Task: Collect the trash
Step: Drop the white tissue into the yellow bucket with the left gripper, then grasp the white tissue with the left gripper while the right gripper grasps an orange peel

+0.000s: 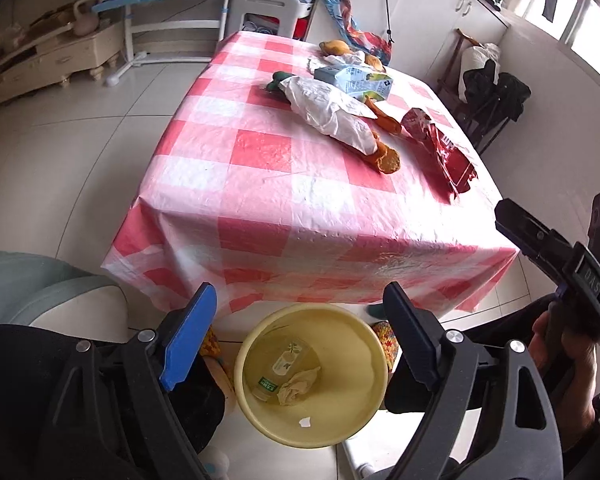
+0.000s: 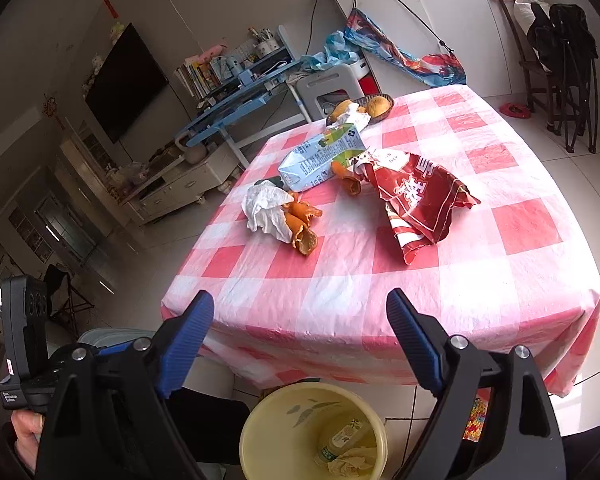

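Observation:
My left gripper (image 1: 300, 300) is open and empty, held over a yellow bin (image 1: 340, 360) on the floor in front of the table. A clear bottle (image 1: 284, 364) and a crumpled tissue (image 1: 298, 384) lie in the bin. My right gripper (image 2: 300, 304) is also open and empty, above the table's near edge, with the bin (image 2: 268, 432) below it. On the checked tablecloth (image 2: 460, 280) lie a torn red snack bag (image 2: 416, 200), orange peel (image 2: 304, 236), white crumpled paper (image 2: 264, 208) and a milk carton (image 2: 320, 160).
A basket of fruit (image 2: 376, 106) stands at the table's far edge. Beyond the table are a white stool (image 2: 332, 84) and a blue desk (image 2: 236, 100). A chair with dark clothes (image 2: 560, 52) stands at the right wall. A grey-green seat (image 1: 40, 288) is beside the bin.

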Tool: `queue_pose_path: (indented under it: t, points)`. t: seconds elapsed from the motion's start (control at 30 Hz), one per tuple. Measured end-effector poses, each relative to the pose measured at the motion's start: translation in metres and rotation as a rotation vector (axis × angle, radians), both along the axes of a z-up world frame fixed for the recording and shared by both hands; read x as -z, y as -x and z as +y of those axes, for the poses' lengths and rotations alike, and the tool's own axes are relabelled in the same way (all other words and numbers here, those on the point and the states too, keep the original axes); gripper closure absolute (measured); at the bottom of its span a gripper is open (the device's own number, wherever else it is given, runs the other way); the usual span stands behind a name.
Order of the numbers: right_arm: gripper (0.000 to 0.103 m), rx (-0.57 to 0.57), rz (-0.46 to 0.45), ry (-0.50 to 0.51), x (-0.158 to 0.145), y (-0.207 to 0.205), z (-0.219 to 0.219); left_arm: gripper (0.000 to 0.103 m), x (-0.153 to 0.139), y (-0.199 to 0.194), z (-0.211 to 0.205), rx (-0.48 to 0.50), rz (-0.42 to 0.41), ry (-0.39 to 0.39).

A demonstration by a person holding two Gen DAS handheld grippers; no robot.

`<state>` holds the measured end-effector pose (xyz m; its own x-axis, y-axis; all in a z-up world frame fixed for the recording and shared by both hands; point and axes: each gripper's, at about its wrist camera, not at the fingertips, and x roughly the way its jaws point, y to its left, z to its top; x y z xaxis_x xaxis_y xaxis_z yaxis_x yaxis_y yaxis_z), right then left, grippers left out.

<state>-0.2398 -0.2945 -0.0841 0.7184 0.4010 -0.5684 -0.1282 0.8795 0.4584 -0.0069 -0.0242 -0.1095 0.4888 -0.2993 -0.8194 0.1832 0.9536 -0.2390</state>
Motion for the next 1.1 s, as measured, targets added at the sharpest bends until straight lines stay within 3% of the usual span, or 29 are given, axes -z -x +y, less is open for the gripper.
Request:
queue_pose_path:
  t: [0.3,0.57,0.8,1.1]
  points:
    - [0.018,-0.041,0.014,0.061,0.004,-0.001,0.012,0.020,0.002,0.001,-0.007,0.016,-0.026,-0.041]
    - [0.018,-0.054,0.016,0.078,0.004,-0.002,0.016,0.019,0.000,-0.002,-0.003,-0.003,-0.033,-0.025]
    - [0.018,-0.074,0.017,0.085,0.002,-0.003,0.024,0.019,-0.006,-0.028,0.022,-0.102,0.000,0.143]
    - [0.018,-0.080,0.038,0.101,0.005,-0.004,0.027,0.019,-0.003,-0.084,0.010,-0.116,0.061,0.208]
